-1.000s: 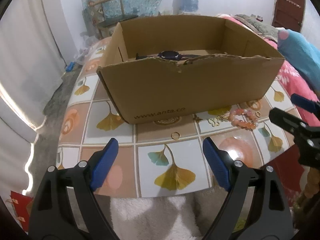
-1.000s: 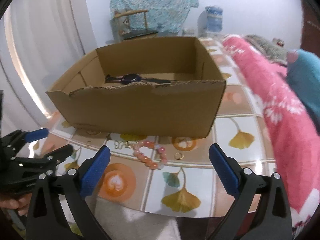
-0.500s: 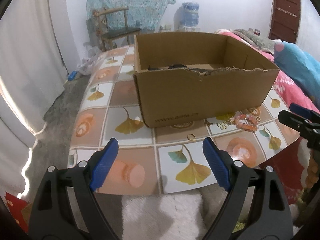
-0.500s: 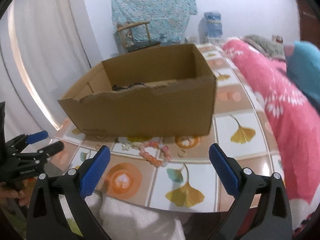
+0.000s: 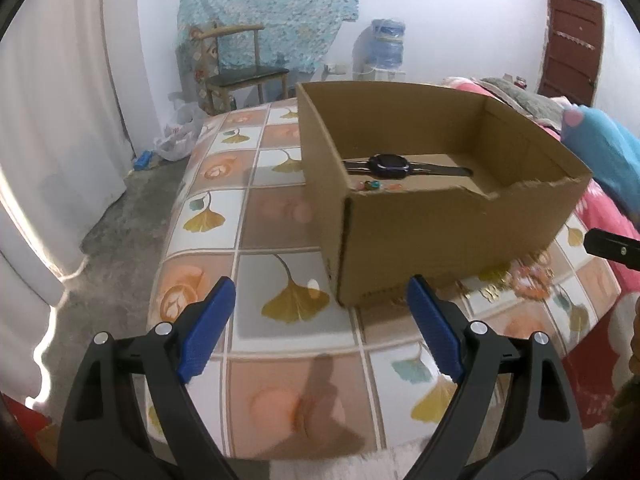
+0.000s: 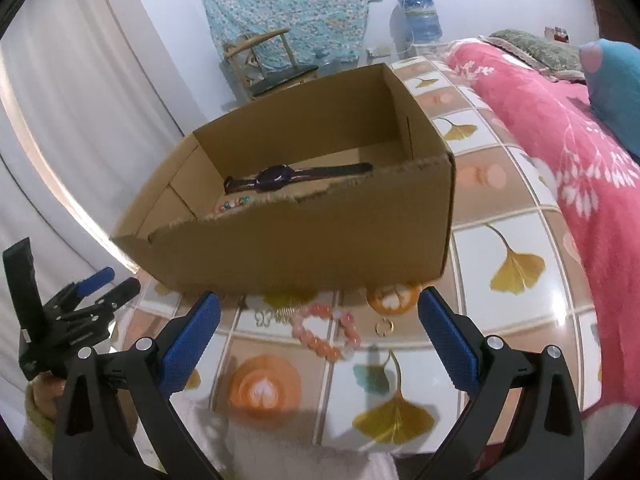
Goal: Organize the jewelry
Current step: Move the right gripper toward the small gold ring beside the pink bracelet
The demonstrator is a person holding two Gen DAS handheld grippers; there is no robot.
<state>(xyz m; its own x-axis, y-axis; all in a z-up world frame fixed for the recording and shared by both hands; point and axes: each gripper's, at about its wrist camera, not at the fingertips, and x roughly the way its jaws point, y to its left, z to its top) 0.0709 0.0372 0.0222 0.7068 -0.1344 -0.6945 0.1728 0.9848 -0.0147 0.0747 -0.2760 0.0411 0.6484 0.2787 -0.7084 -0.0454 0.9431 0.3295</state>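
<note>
Over the near edge of the table, left wrist view: left gripper is hanging w/ jaws spread wide, nothing btwn the blue pads, only tiled tabletop under them. Cardboard box is sitting toward the table's right side, its near left corner just beyond the right pad. Watch is lying flat on the box floor; a few small beads are peeking over the torn front wall, rest hidden. Outside the box, at its front right corner, pink bead bracelet is smeared by blur; gold bits beside it can't be made out. Tip of the other gripper is poking in at the right frame edge, mostly cut off.

Right wrist view: right gripper is also standing released, pads well apart, empty. Bracelet is lying on the table btwn the pads' line and the box front wall, near the table's front edge. Gold ring is sitting just right of it; small butterfly charm plus a gold piece to its left, hard to read. Watch and beads are showing inside the box. Left gripper is visible at far left, jaws parted, hand below it partly cut off.
</note>
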